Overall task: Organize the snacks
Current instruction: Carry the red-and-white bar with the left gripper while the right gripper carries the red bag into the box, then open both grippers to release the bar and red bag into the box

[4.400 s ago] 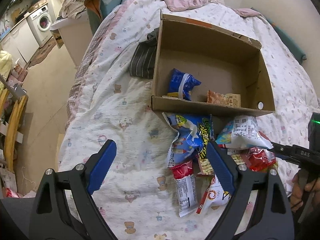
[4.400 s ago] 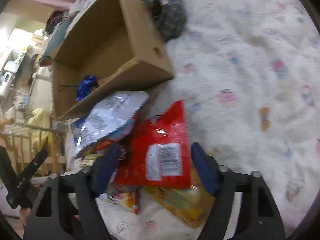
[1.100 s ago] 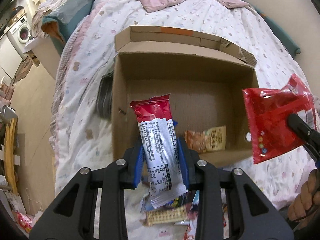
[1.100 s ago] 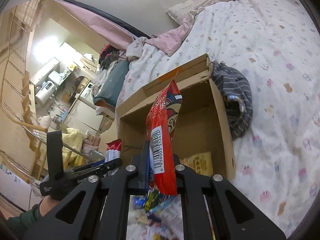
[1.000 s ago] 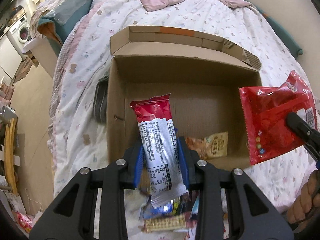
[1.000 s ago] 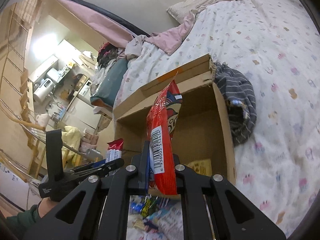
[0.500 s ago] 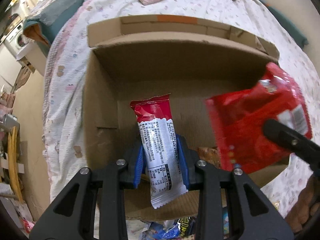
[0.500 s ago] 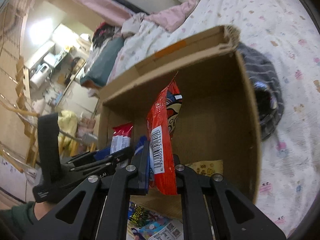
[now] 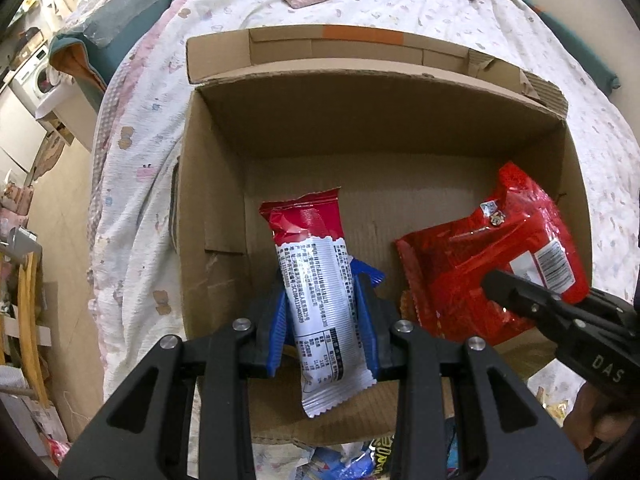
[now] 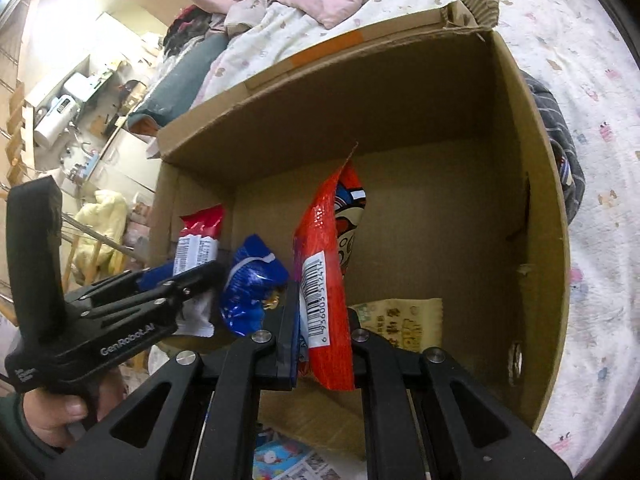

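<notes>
Cardboard box (image 9: 208,184): open-topped, on the bedspread (image 9: 136,160).
Left gripper (image 9: 320,320): pinching red-and-white snack bar (image 9: 316,280) over the box, 7 o'clock corner.
Right gripper (image 10: 322,328): clamped on red snack bag (image 10: 326,280), 4 o'clock.

We see L gripper (image 9: 322,312) angled steeply down, blue fingers (image 9: 277,326) clamped w/ narrow gap. R gripper (image 10: 320,332) tilted down, fingers nearly together, gripping. L hand (image 10: 60,412) wraps its handle, green sleeve at wrist.

Box (image 9: 208,184) rear floor free; blue bag (image 10: 252,284) & tan packet (image 10: 404,320) (near front wall) block low entry.
</notes>
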Motion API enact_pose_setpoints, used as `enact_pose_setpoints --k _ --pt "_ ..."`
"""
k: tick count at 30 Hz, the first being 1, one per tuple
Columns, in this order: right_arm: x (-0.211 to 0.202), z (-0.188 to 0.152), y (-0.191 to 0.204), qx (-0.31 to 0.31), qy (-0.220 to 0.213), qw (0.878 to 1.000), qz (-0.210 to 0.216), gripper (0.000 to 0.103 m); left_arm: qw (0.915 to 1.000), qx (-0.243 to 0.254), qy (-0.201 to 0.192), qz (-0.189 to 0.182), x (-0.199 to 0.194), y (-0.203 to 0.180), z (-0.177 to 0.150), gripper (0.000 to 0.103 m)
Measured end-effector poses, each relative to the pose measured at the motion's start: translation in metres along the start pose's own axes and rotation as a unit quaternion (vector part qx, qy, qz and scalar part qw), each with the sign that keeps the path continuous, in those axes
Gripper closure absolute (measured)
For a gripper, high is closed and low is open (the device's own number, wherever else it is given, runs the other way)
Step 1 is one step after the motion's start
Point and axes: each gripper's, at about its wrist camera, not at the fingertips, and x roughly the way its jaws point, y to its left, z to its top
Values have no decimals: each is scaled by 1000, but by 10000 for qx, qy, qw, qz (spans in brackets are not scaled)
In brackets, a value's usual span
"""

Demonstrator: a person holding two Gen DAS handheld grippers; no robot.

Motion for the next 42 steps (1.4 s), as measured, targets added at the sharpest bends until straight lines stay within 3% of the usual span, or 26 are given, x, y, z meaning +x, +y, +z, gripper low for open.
enact_pose_setpoints --k 5,18,22,24,25,27,28,29,31,42 --pt "-1 2 -1 122 1 9997 189 94 9999 120 20 -12 1 -6 -3 75" --pt "-23 4 9 -262 -437 9987 -9 90 9999 153 8 -13 2 -7 -5 74" --pt "-34 4 12 -459 -682 9962 -286 89 9999 102 -123 11 -3 -4 -4 43" --pt "-40 5 13 -514 -812 9947 -370 89 9997 56 -222 6 -8 -3 -3 36" --pt "-42 6 14 -522 -849 9942 -402 87 9997 41 -255 4 -10 -2 -2 34" --pt "-44 7 15 -537 -864 9936 -481 61 9995 8 -316 -15 -13 0 -1 33" --pt "-46 6 15 -556 -937 9927 -514 19 9994 -10 -338 -26 -14 1 -1 33" --pt "-50 5 16 -563 -1066 9913 -522 0 9994 -26 -353 -27 -15 2 0 33" --pt "-54 3 17 -613 -1209 9892 -565 0 9993 -43 -366 -26 -17 3 0 33" --pt "-54 7 23 -651 -1093 9907 -477 0 9990 -88 -438 -28 -22 5 -1 33"
